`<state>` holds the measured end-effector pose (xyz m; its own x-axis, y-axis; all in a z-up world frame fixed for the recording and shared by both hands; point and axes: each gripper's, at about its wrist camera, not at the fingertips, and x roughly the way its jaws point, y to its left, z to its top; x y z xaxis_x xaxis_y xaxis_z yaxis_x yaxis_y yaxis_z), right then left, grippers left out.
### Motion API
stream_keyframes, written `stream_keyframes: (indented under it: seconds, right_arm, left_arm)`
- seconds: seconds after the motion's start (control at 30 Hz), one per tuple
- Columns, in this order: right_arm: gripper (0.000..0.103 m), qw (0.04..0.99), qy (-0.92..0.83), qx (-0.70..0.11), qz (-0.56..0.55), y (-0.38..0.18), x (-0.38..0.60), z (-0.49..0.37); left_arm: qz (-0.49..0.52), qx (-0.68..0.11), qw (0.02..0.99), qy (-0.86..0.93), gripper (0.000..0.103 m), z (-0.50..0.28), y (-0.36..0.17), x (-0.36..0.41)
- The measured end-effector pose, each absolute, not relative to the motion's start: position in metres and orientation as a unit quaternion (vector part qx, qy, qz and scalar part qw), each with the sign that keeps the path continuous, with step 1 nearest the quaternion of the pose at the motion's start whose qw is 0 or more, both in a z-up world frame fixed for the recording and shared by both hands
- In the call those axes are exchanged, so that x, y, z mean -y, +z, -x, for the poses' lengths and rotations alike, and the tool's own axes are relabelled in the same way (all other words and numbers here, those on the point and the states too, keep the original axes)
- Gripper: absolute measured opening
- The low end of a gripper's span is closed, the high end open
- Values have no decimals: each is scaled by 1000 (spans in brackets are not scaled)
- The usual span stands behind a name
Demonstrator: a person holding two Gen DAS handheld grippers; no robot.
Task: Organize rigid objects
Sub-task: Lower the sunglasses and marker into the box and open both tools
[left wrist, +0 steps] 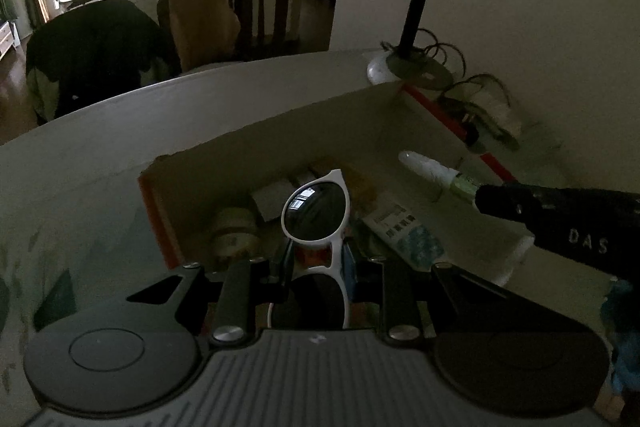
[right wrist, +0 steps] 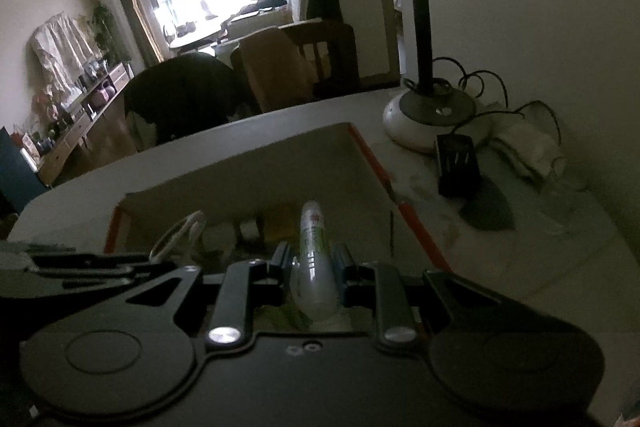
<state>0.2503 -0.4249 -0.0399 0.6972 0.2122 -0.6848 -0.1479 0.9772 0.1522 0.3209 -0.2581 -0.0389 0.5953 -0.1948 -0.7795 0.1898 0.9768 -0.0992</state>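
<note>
My left gripper [left wrist: 320, 265] is shut on white-framed sunglasses [left wrist: 316, 215] with dark lenses, one lens sticking up past the fingers. They hang over an open cardboard box [left wrist: 280, 131] with orange edges. From the right, my right gripper [left wrist: 480, 197] reaches over the same box, holding a small pale bottle [left wrist: 428, 169] with a green label. In the right wrist view, the right gripper [right wrist: 313, 261] is shut on that bottle [right wrist: 314, 227], above the box [right wrist: 260, 163]. The sunglasses [right wrist: 176, 235] and left gripper [right wrist: 156, 259] show at the left.
Inside the box lie a tape roll [left wrist: 234, 227], a flat printed packet [left wrist: 404, 231] and other small items. Beyond the box stand a lamp base [right wrist: 436, 115] with cables, a black adapter [right wrist: 458, 163] and a folded white cloth [right wrist: 528, 147]. Chairs stand past the table's far edge.
</note>
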Motion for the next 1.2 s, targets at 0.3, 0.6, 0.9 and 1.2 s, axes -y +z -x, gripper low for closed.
stream_keyframes:
  seconds: [0.3,0.6,0.9,1.2]
  right_arm:
    - [22,911,109,-397,-13,-62,416,-265]
    - [22,902,118,-416,13,-77,409,-274]
    - [23,890,123,-438,27,-88,408,-277]
    - [31,889,132,-439,14,-87,413,-278]
  left_arm:
    - [-7,-456,885,-100,24,-349,-61,274]
    - [-15,-482,872,-84,24,-367,-80,279]
    - [-21,-497,864,-74,25,-375,-87,282]
    - [-17,-510,858,-68,25,-377,-95,284]
